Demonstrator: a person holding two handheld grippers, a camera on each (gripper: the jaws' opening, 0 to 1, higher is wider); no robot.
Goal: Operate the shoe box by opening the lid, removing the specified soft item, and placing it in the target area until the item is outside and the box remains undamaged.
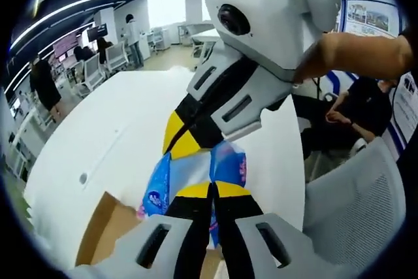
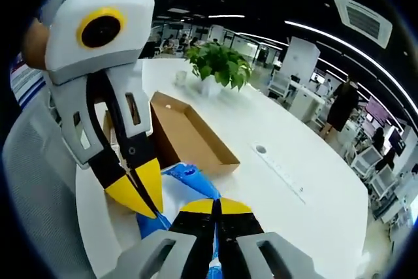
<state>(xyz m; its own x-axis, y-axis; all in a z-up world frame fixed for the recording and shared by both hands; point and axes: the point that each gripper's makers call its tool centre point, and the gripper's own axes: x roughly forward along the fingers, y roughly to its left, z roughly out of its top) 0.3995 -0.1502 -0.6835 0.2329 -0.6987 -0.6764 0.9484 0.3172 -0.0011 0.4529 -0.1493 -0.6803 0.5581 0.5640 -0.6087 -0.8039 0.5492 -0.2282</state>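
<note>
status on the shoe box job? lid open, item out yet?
Done: the cardboard box lies open on the white table. In hand: the blue soft pack is up off the table, pinched by both the left gripper and the right gripper, each shut on an edge of it. Left: set the pack down on the table and release. No damage shows on the box.

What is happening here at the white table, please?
A person holds two hand grippers over a white table. Both the left gripper and the right gripper are shut on a blue and white soft packet, held up in the air between them. The brown shoe box lies open on the table behind. A potted plant stands farther back.
</note>
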